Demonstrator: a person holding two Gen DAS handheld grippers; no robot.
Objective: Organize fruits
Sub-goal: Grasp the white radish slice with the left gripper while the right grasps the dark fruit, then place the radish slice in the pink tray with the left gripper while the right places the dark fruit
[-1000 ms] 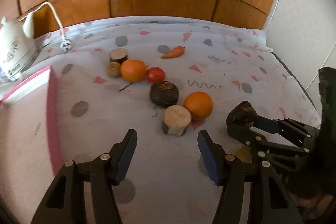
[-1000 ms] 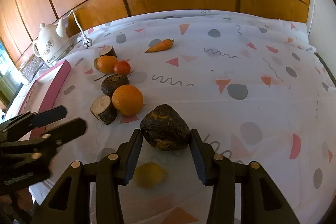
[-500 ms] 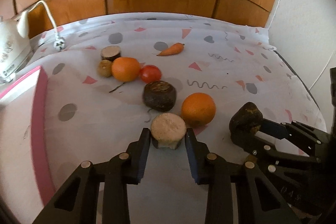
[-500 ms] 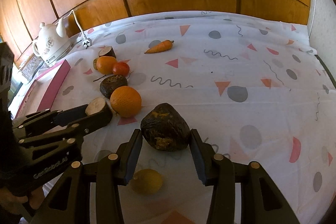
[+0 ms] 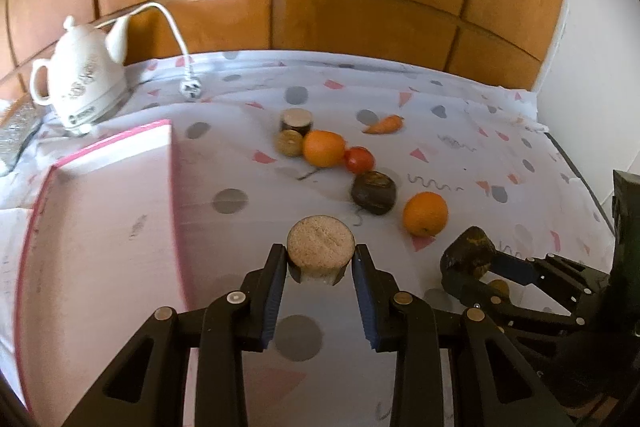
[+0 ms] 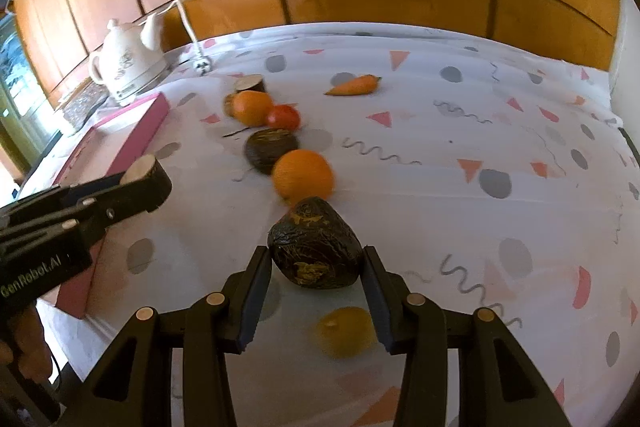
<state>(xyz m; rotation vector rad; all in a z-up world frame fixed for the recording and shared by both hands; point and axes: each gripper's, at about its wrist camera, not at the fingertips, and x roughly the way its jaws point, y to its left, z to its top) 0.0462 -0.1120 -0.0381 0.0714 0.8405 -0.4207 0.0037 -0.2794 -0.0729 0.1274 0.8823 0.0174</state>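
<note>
Both your claws grip produce: left gripper [image 5: 320, 261] clamps the cut root piece [image 5: 321, 247], right gripper [image 6: 317, 267] the dark avocado [image 6: 316, 247].

Home kitchen – wood cabinets [image 5: 360, 23], teapot-style kettle [image 5: 82, 83], patterned tablecloth [image 5: 460, 155] w/ produce.

A cut root chunk [image 5: 321, 247], pale face up, is held off the patterned cloth; a dark, wrinkled avocado [image 6: 316, 249] is likewise gripped, above a yellow lemon [image 6: 346, 333]. Two oranges [image 5: 425, 213], a tomato [image 5: 359, 159], a dark root [image 5: 374, 192] and a carrot [image 5: 385, 124] lie beyond
</note>
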